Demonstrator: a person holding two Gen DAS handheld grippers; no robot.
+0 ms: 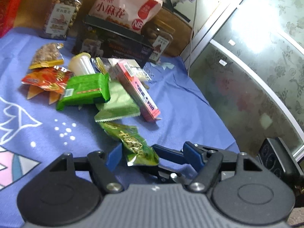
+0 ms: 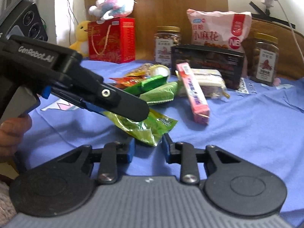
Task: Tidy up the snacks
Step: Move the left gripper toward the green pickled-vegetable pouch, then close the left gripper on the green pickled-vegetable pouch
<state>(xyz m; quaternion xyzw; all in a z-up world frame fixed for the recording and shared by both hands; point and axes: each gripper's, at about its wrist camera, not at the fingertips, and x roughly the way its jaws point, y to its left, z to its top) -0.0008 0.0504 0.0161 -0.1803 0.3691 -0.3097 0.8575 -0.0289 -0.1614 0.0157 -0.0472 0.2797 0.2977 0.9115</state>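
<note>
Left tool [image 1: 136, 155] gripping shiny green foil snack packet [image 1: 133, 142]; right tool [image 2: 148, 148] open at packet's near corner. Mixed wrapper pile [image 1: 91, 87] ahead unsorted; task barely begun.

Wooden headboard [image 2: 155, 5] – frosted floral glass door [image 1: 256, 66]

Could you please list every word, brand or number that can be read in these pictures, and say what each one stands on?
"小麻花" and "NB": on the pink snack bag leaning behind the black box.
"GenRobot.AI": on the body of the left tongs, as the right wrist view shows.
Too small or blurred to read: the labels on the nut jars, the pink carton, the green packet and the red gift box.
</note>
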